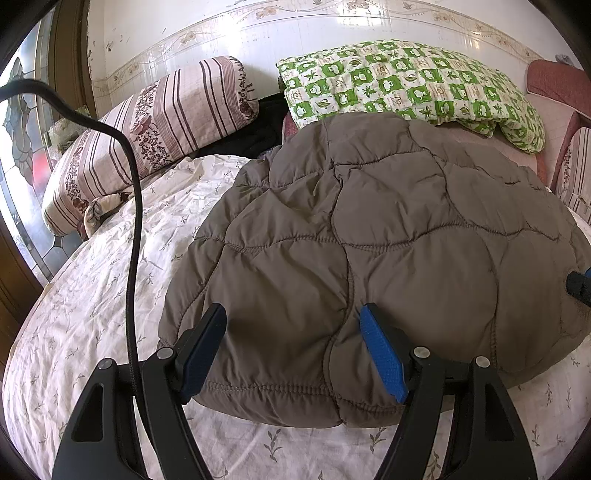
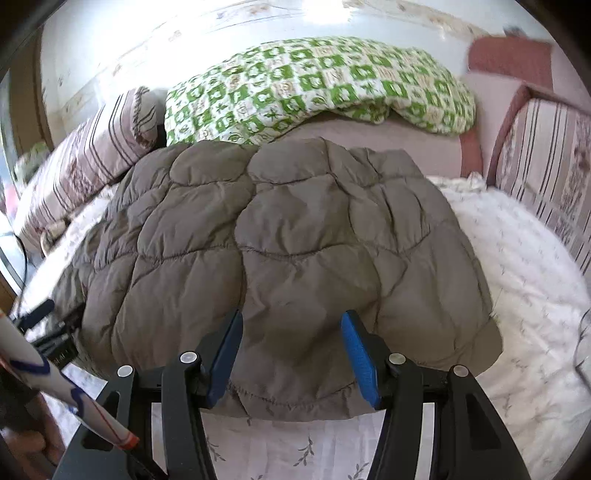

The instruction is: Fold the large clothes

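Jacket: brown quilted jacket (image 1: 369, 258), folded, lying on floral bedsheet (image 1: 92, 295), mid-bed.
L gripper: left gripper (image 1: 295, 314) over near hem, jaws spread, nothing pinched.
R gripper: right gripper (image 2: 291, 321) likewise, jaws apart.
Behind: green-white quilt (image 1: 406, 81), striped pillow (image 1: 147, 140).

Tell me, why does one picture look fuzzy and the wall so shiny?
Left wrist view: sharp, seams on the jacket crisp, edges bent by the fisheye lens. Right wrist view: smeared, as if the camera moved; the wall is washed out by bright glare.
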The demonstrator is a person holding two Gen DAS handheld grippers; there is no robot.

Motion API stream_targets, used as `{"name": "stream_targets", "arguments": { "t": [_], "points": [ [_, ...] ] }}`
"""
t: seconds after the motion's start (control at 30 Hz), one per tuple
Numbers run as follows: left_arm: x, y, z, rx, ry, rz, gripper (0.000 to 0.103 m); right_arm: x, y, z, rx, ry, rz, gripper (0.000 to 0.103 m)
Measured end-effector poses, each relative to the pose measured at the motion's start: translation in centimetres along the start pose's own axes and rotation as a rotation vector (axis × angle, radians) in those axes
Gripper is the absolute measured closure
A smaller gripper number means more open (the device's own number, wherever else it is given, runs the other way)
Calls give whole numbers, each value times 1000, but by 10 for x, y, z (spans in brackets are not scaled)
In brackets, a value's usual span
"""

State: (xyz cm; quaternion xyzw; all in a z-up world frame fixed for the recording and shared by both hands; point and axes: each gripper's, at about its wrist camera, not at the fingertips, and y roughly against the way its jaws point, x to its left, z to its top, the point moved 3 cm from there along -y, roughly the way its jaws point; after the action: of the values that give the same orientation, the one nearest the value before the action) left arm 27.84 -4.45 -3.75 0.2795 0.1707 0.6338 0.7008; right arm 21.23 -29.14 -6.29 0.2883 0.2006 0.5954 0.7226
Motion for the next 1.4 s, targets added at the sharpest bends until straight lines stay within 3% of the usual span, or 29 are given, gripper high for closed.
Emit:
{"name": "stream_targets", "arguments": {
  "t": [0.23, 0.5, 1.4],
  "points": [
    [-1, 0, -2, -2, -4, 3, 29, 21, 0, -5, -11, 126, -69, 43],
    [-1, -1, -2, -3, -7, 3, 29, 30, 0, -9, -17, 185, -100, 43],
    [-1, -1, -4, -5, -8, 6, 29, 38, -5, -14, -15, 245, -129, 43]
  ]
}}
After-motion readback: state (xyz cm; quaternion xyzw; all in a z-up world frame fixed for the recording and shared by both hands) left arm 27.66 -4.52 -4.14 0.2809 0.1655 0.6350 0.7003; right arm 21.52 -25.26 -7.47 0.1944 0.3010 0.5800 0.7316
